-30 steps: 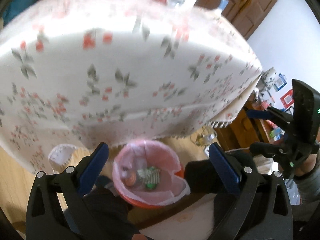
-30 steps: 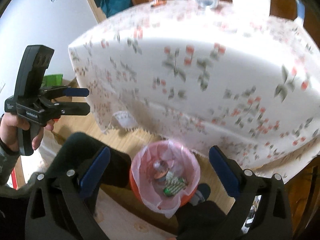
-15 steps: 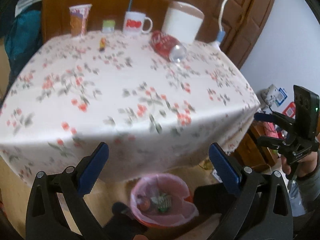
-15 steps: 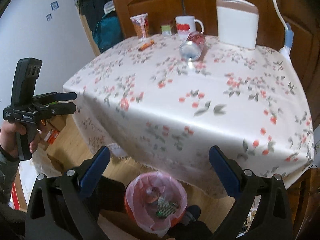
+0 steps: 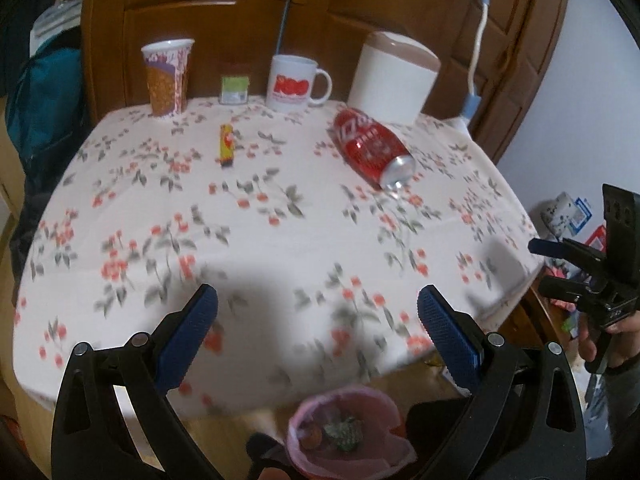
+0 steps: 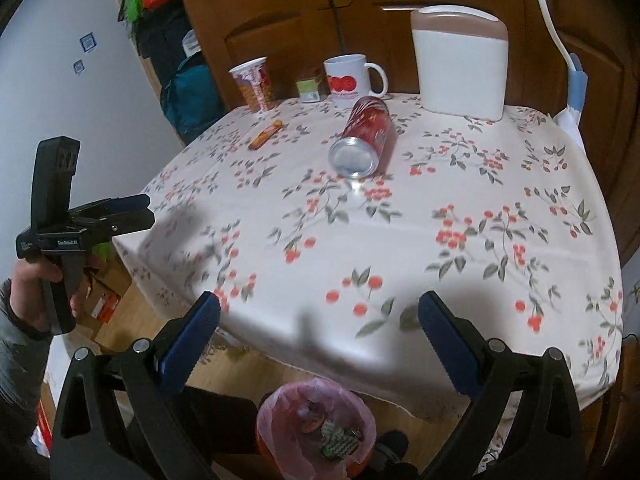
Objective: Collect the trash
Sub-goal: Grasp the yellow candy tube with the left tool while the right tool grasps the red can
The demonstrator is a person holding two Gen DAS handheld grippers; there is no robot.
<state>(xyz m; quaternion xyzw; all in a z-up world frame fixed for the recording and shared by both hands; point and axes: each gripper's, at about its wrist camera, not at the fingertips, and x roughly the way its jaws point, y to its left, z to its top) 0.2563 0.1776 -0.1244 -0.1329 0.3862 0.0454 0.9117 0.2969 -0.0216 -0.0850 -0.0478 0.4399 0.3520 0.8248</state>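
Note:
On the flowered tablecloth (image 5: 248, 248) a red soda can (image 5: 370, 147) lies on its side at the back right, its open end toward me. A small yellow-orange wrapper (image 5: 226, 145) lies at the back left. Below the table's near edge stands a bin with a pink bag (image 5: 348, 434) that holds some trash. My left gripper (image 5: 318, 308) hovers open and empty over the near table edge. My right gripper (image 6: 320, 308) is likewise open and empty, with the can (image 6: 362, 136), the wrapper (image 6: 265, 134) and the bin (image 6: 316, 424) in its view.
Along the back of the table stand a printed paper cup (image 5: 166, 78), a small green box (image 5: 235, 89), a white mug (image 5: 296, 87) and a white canister (image 5: 392, 78). Wooden doors rise behind. Boxes and clutter sit on the floor at both sides.
Both grippers have risen from above the bin to table height. The views now take in the tabletop, and the bin has dropped to the bottom edge. Both stay open.

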